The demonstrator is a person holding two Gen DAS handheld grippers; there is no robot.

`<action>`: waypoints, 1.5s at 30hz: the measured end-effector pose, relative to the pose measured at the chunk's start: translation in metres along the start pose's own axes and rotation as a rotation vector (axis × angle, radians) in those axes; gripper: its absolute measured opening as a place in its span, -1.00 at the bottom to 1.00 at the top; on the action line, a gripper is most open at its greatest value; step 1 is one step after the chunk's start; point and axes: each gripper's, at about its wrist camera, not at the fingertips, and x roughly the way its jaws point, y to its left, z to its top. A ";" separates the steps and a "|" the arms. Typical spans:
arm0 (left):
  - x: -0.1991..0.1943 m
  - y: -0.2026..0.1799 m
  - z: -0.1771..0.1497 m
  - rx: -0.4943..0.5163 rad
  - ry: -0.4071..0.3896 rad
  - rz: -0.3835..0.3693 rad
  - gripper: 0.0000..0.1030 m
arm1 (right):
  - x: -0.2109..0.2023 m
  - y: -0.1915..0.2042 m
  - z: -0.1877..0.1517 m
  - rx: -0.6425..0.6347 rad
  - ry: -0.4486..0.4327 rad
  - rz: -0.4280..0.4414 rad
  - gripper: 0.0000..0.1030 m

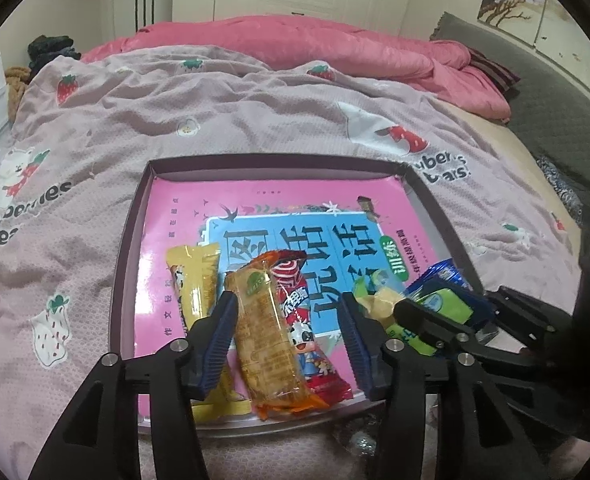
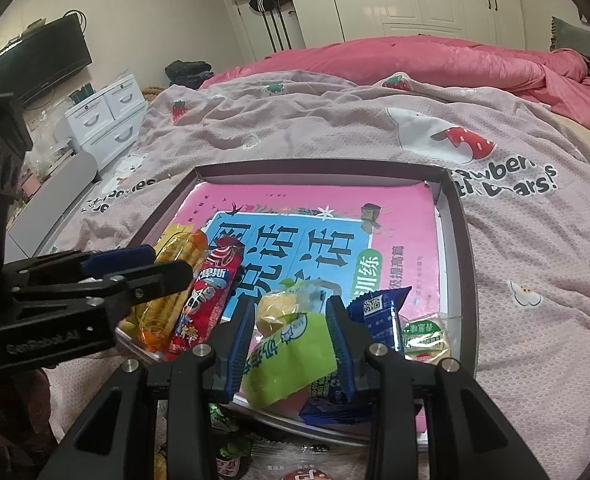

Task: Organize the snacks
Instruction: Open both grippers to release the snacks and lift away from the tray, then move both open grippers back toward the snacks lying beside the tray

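A shallow dark-rimmed tray (image 1: 129, 236) lies on the bed with a pink book (image 1: 255, 208) inside it. On the book's near-left lie a yellow packet (image 1: 193, 276), an orange clear-wrapped wafer bar (image 1: 265, 336) and a red candy packet (image 1: 303, 320). My left gripper (image 1: 287, 300) is open, its jaws standing either side of the orange bar without touching it. My right gripper (image 2: 291, 312) straddles a green packet (image 2: 295, 344); its blue pads (image 2: 241, 340) touch the packet's sides. A blue packet (image 2: 379, 312) and a small round green-label snack (image 2: 425, 336) lie beside it.
The tray (image 2: 461, 240) sits on a pink strawberry-print quilt (image 1: 215, 112). A pink duvet (image 1: 335, 48) is heaped behind. White drawers (image 2: 107, 124) and a TV (image 2: 35, 60) stand left of the bed. More wrapped snacks (image 2: 231, 452) lie below the tray's near edge.
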 end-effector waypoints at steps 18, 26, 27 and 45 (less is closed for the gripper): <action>-0.036 0.000 0.004 -0.012 -0.066 0.016 0.46 | -0.014 -0.001 0.006 0.002 -0.052 -0.017 -0.06; -0.043 -0.001 0.006 -0.015 -0.079 0.017 0.48 | -0.022 -0.003 0.008 0.010 -0.074 -0.040 0.09; -0.045 -0.001 0.007 -0.017 -0.081 0.017 0.48 | -0.023 -0.004 0.008 0.011 -0.078 -0.040 0.09; -0.074 -0.005 0.011 0.001 -0.126 0.044 0.51 | -0.071 -0.006 0.020 -0.010 -0.218 -0.107 0.16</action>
